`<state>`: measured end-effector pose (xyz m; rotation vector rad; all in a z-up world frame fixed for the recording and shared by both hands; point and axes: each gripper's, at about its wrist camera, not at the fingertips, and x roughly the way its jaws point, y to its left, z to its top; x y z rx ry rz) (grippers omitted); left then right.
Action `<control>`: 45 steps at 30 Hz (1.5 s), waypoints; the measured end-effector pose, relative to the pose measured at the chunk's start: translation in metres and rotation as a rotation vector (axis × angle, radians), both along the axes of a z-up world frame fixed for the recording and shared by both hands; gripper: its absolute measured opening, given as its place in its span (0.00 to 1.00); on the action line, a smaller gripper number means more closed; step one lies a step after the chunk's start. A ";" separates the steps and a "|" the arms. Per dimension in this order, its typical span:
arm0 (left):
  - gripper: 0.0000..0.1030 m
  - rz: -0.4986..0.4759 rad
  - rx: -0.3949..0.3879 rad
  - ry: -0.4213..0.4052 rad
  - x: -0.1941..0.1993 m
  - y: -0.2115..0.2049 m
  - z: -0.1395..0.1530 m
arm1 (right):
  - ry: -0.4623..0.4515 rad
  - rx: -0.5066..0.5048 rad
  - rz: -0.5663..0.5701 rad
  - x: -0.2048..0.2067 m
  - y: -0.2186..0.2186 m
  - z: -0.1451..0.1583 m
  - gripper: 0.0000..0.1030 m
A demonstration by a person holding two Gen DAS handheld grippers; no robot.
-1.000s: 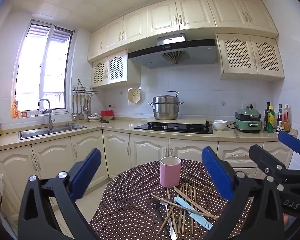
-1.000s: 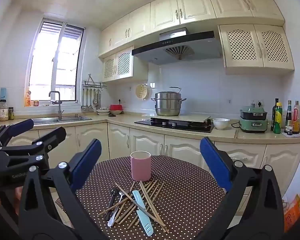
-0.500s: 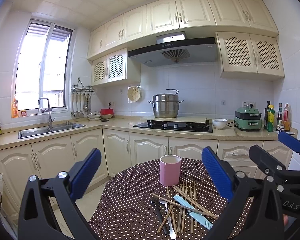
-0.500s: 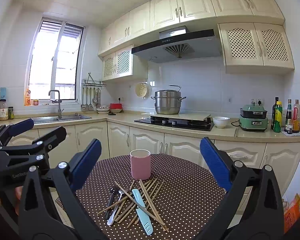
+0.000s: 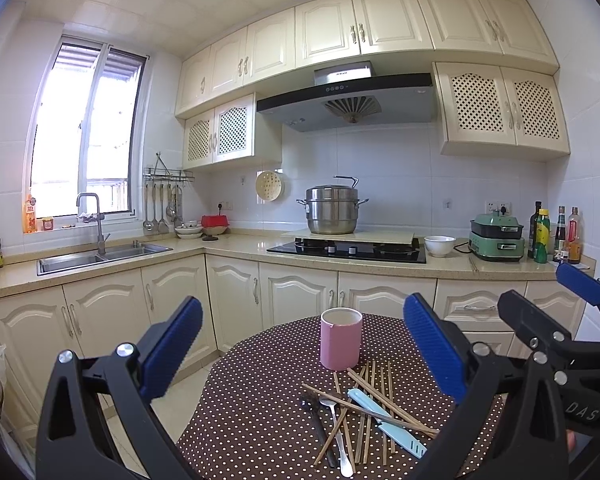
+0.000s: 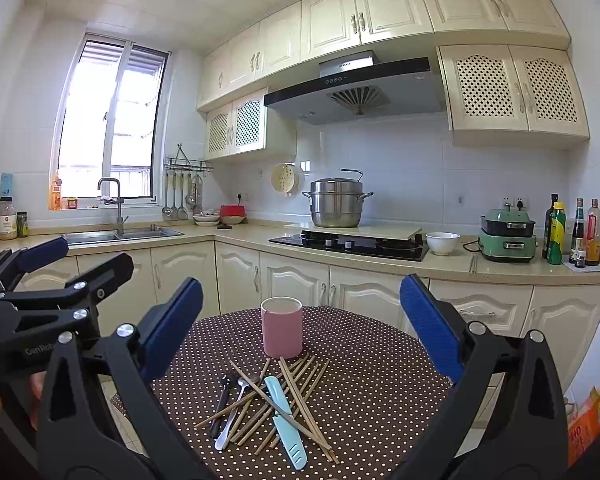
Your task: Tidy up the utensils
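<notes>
**Both grippers raised over the scattered utensils**

Your left gripper (image 5: 302,354) hovers above the round table with the brown polka-dot cloth (image 5: 256,408), its blue-padded fingers (image 5: 171,347) spread wide and gripping nothing. Your right gripper (image 6: 300,340) is likewise released, its fingers (image 6: 430,326) far apart with nothing between them; each tool appears at the edge of the other's view.

The pink cylindrical holder (image 5: 341,338) stands upright near the far side of the table. Just in front of it lies the loose heap: a crisscross of wooden chopsticks (image 5: 374,396), a pale blue knife with a light handle (image 5: 386,422) lying across them, a silver metal spoon (image 5: 338,432), and a black-handled utensil (image 5: 320,426) just beside the spoon, on the left of the pile. Some chopstick ends reach the holder's base; whether they touch it cannot be told.

Behind the table run cream kitchen cabinets (image 6: 292,276), with a steel stockpot (image 6: 336,202) on the black hob (image 6: 352,244).
</notes>
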<state>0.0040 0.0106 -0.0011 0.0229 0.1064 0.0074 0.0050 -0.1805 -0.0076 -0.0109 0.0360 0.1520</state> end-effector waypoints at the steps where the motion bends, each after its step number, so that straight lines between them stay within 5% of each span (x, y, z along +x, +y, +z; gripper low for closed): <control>1: 0.96 -0.001 -0.002 0.002 0.000 0.001 0.000 | 0.001 0.001 0.001 0.000 0.001 0.000 0.94; 45: 0.96 0.001 0.023 0.036 0.008 -0.009 -0.009 | 0.060 0.012 -0.008 0.009 -0.011 -0.006 0.94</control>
